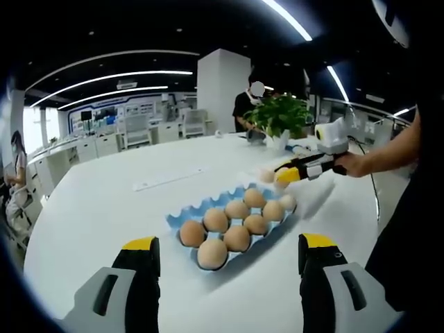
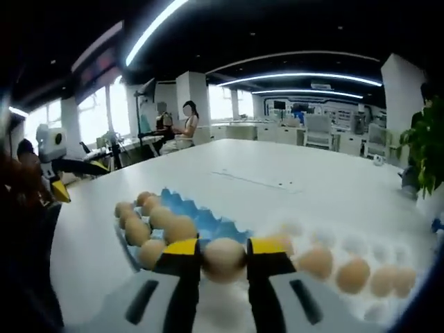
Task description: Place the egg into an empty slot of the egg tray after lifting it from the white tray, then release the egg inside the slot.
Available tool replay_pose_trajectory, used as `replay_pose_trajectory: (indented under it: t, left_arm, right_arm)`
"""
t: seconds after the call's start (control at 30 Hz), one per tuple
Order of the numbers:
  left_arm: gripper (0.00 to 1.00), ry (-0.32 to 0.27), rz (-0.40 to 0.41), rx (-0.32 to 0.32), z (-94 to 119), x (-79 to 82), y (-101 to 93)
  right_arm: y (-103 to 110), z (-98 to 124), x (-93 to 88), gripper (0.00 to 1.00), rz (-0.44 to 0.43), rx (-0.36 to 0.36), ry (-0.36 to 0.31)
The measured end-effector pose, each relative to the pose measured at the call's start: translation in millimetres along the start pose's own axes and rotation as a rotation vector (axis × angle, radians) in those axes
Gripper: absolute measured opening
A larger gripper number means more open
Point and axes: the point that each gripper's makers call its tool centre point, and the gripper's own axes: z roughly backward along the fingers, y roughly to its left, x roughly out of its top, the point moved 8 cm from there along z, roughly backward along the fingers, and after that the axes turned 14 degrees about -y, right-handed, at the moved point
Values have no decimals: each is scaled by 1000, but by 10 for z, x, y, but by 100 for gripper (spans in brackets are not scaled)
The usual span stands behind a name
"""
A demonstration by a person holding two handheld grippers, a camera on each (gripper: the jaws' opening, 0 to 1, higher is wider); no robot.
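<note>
White table fills a bright open office, with a potted plant at the upper right of the left gripper view. Low centre in the right gripper view, the right gripper is clenched on an egg, held over the white tray with more eggs to its right. Lifting looks to be the step in hand; next it must carry left to a bare slot in the blue egg tray and let go. Left gripper hangs spread and idle, low in its own view, aimed at the blue tray
</note>
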Motion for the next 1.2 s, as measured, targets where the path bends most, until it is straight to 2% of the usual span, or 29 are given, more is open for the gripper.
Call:
replay_pose_trajectory:
  t: [0.47, 1.2]
  left_arm:
    - [83, 1, -3, 2, 18, 11, -19]
    - [83, 7, 2, 9, 40, 8, -15]
  right_arm:
    - [144, -183, -75, 25, 2, 79, 21]
    - [145, -255, -203, 26, -18, 125, 51]
